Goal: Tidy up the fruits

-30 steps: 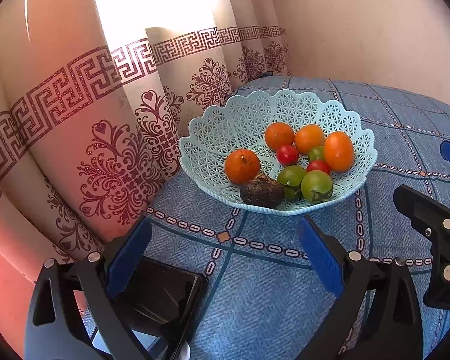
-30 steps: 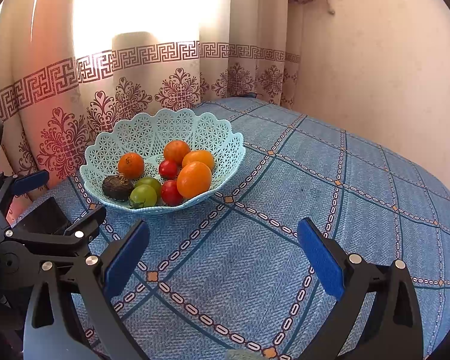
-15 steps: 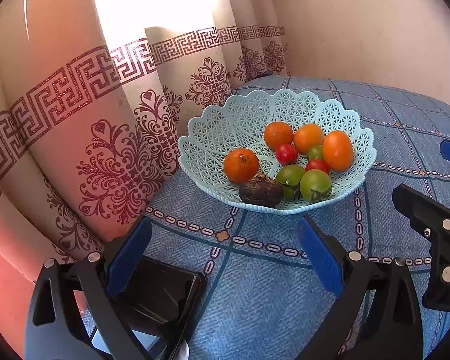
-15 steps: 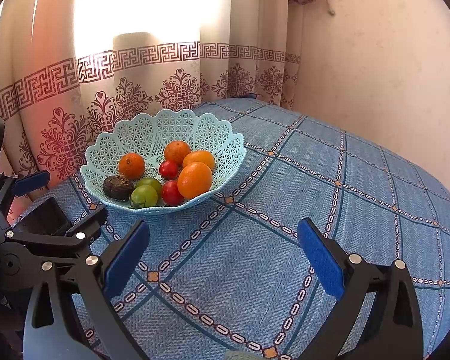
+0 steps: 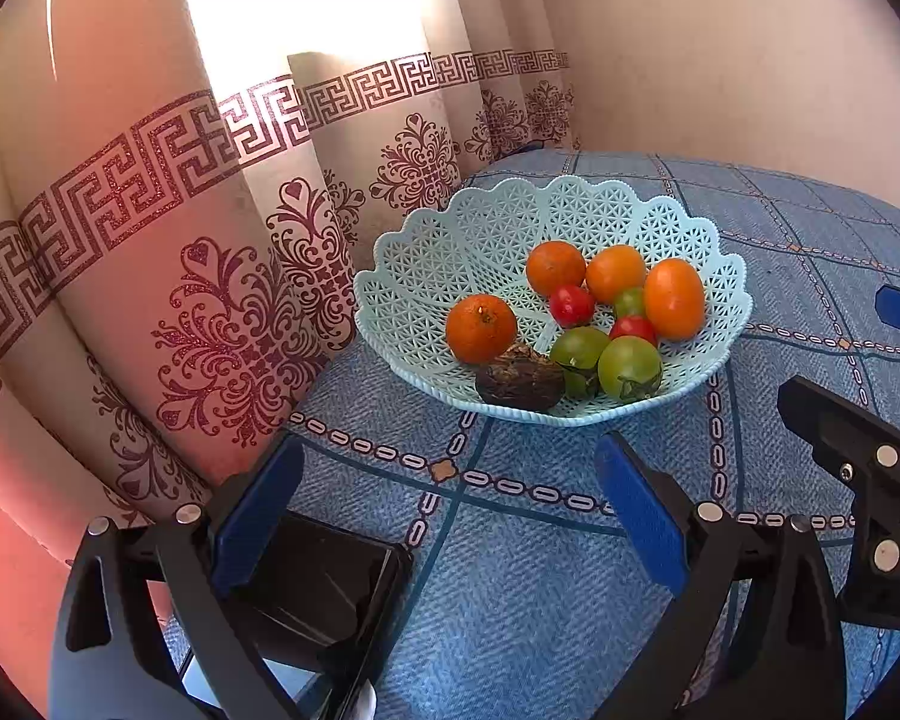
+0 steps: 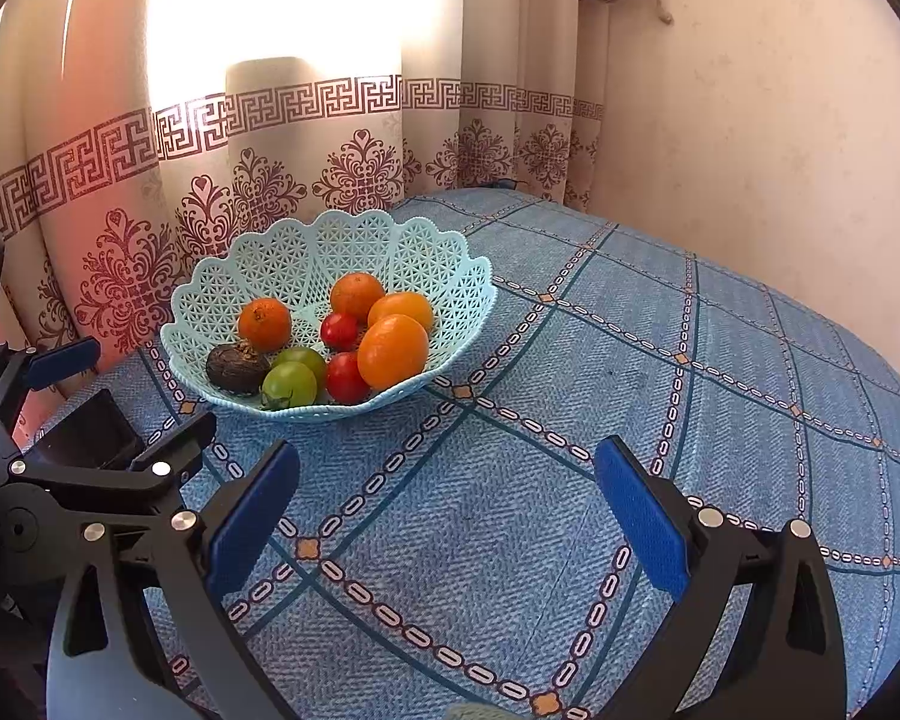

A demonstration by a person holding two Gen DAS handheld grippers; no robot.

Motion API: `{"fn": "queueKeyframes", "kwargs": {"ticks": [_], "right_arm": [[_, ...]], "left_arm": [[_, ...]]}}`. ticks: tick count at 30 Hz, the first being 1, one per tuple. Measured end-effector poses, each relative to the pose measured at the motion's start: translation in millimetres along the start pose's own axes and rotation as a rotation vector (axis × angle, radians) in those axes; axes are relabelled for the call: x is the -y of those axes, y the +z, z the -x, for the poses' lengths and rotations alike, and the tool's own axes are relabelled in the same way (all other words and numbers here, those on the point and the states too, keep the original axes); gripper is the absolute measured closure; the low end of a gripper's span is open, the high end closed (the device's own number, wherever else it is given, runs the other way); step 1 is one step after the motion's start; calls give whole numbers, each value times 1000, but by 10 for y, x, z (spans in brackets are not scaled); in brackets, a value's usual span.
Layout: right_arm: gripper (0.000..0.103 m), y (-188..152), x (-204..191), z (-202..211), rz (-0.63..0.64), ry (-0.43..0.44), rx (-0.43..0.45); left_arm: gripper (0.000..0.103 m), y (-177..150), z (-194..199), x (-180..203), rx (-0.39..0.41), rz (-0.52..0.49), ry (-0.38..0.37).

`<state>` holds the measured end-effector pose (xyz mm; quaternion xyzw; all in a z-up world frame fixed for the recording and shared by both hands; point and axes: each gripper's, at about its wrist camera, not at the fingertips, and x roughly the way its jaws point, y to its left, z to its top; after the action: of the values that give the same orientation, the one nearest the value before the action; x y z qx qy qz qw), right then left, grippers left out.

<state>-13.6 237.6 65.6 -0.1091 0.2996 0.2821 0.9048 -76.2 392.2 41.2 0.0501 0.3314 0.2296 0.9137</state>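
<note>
Left tool (image 5: 444, 492) and right tool (image 6: 444, 492) — both spread wide, empty — short of the basket (image 6: 432, 252).

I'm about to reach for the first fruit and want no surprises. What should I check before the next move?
1. Left gripper open and holding nothing: ok.
2. Right gripper open and holding nothing: ok.
3. Basket sits flat on the tablecloth, not tilted: ok.
4. Fruit all inside the basket, none loose on the cloth: ok.
5. Path from right gripper to basket free of clutter: ok; only bare cloth lies between.
6. Black device lies under the left gripper's left finger, near the table edge: not ok, mind it when moving.
</note>
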Motion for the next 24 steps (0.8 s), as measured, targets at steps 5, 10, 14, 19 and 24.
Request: {"fn": "queueKeyframes", "kwargs": {"ticks": [5,10,14,19,24], "right_arm": [[5,-6,-10,-7,1,-1,-2],[5,-6,-8,-2,-1,2,-3],[5,-12,3,-21,-7,4,-8],[5,-17,9,-17,-4,-4,-1],[5,-28,5,-35,4,-22,-3]], "left_arm": [[4,-5,-7,-12,-2,1,-1],[4,-1,-4,-4,-3,0,-1],[4,-5,-13,-14,-5,0,-4],[4,-14,-19,-20,-6,-2,-6],[4,-14,-19,-21,-6,2,-7]]}}
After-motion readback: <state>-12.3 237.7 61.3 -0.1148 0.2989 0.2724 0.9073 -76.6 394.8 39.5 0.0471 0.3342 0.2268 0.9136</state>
